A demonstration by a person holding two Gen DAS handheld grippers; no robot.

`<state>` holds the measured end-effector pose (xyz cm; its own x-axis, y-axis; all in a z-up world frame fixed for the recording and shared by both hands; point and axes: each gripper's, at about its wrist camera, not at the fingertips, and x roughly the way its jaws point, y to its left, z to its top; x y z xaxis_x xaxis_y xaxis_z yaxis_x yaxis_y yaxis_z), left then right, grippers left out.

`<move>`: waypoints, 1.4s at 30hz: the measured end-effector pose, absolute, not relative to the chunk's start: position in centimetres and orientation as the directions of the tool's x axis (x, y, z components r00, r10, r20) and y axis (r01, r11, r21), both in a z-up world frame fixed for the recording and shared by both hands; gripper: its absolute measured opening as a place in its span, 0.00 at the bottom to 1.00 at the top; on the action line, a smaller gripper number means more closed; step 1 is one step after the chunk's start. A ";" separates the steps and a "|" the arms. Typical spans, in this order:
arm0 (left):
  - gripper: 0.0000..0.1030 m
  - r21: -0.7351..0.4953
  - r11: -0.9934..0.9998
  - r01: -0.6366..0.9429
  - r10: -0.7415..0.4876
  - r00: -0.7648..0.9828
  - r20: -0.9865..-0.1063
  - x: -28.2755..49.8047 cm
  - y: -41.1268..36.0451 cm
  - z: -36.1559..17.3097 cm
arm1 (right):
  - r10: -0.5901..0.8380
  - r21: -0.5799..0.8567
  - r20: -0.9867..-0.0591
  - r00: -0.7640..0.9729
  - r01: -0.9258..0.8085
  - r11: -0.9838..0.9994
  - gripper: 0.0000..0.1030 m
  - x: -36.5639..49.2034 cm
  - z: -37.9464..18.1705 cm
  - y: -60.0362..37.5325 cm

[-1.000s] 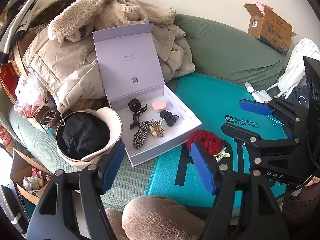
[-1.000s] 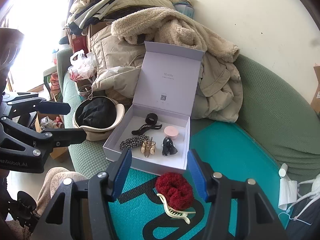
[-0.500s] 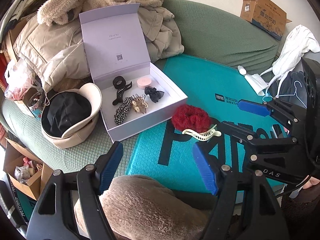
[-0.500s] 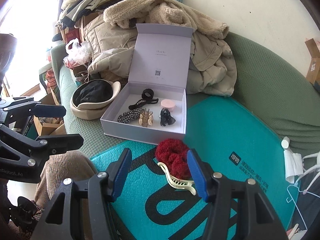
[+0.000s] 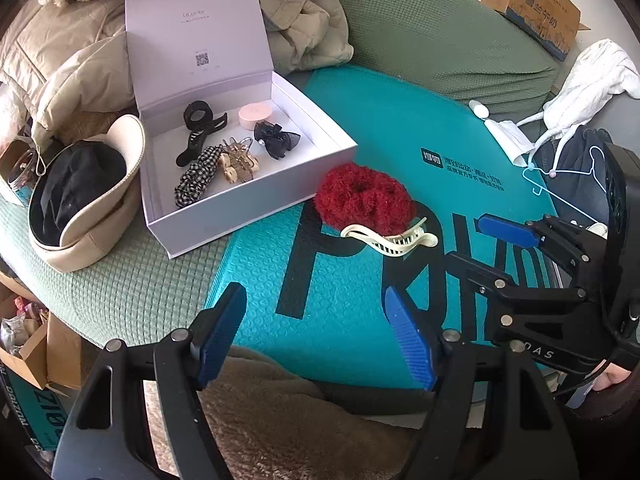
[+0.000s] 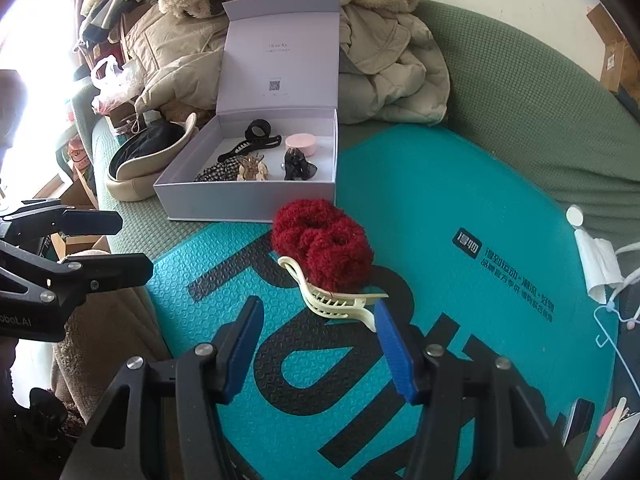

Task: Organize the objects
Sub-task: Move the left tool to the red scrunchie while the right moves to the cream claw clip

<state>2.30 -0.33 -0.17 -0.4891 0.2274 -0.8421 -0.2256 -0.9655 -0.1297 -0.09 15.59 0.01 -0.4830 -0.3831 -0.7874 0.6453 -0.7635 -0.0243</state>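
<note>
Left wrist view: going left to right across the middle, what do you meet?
Cream hat with black lining → open lilac gift box → fuzzy red scrunchie → cream plastic claw clip → right gripper, jaws open.

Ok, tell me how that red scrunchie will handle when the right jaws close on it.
The red scrunchie looks fluffy and soft, so it will probably squash rather than resist, and should weigh very little. Its fuzzy surface likely grips well, so slipping seems unlikely. The cream hair claw lies against its near edge, so a push or lift may drag the claw along.
</note>
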 end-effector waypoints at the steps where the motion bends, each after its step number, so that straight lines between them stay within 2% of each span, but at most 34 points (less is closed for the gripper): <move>1: 0.69 -0.124 -0.965 -0.230 0.224 -0.484 -0.846 2.1 -0.1 -0.5 | -0.380 -0.022 -0.791 -0.478 0.644 -0.764 0.56 -0.4 -0.4 15.7; 13: 0.69 -0.048 -0.963 -0.264 0.166 -0.448 -0.879 -2.0 2.2 -3.0 | -0.367 0.011 -0.846 -0.387 0.675 -0.737 0.57 -3.9 -5.4 14.6; 17: 0.69 -0.012 -0.959 -0.284 0.142 -0.441 -0.886 -3.3 2.8 -3.5 | -0.339 -0.020 -0.856 -0.390 0.680 -0.733 0.58 -5.1 -6.6 13.7; 21: 0.69 -0.033 -0.954 -0.298 0.165 -0.431 -0.887 -4.6 2.8 -3.8 | -0.343 -0.021 -0.859 -0.380 0.695 -0.719 0.68 -6.1 -7.3 13.1; 25: 0.69 -0.068 -0.947 -0.313 0.203 -0.421 -0.884 -6.0 3.0 -4.0 | -0.319 -0.059 -0.860 -0.399 0.697 -0.715 0.69 -6.8 -7.8 12.5; 28: 0.69 -0.101 -0.936 -0.336 0.242 -0.408 -0.880 -6.9 3.5 -4.2 | -0.335 -0.033 -0.859 -0.388 0.694 -0.719 0.69 -7.2 -8.0 12.9; 31: 0.69 -0.146 -0.913 -0.382 0.299 -0.378 -0.876 -7.8 4.6 -4.4 | -0.347 0.000 -0.865 -0.363 0.692 -0.722 0.65 -7.5 -8.6 13.6; 36: 0.72 -0.145 -0.888 -0.436 0.319 -0.358 -0.878 -8.9 7.4 -5.0 | -0.325 -0.018 -0.874 -0.361 0.693 -0.721 0.55 -7.1 -8.9 14.8; 42: 0.77 -0.125 -0.879 -0.461 0.304 -0.336 -0.891 -10.8 10.4 -5.9 | -0.305 -0.017 -0.880 -0.364 0.667 -0.745 0.55 -7.2 -8.8 17.1</move>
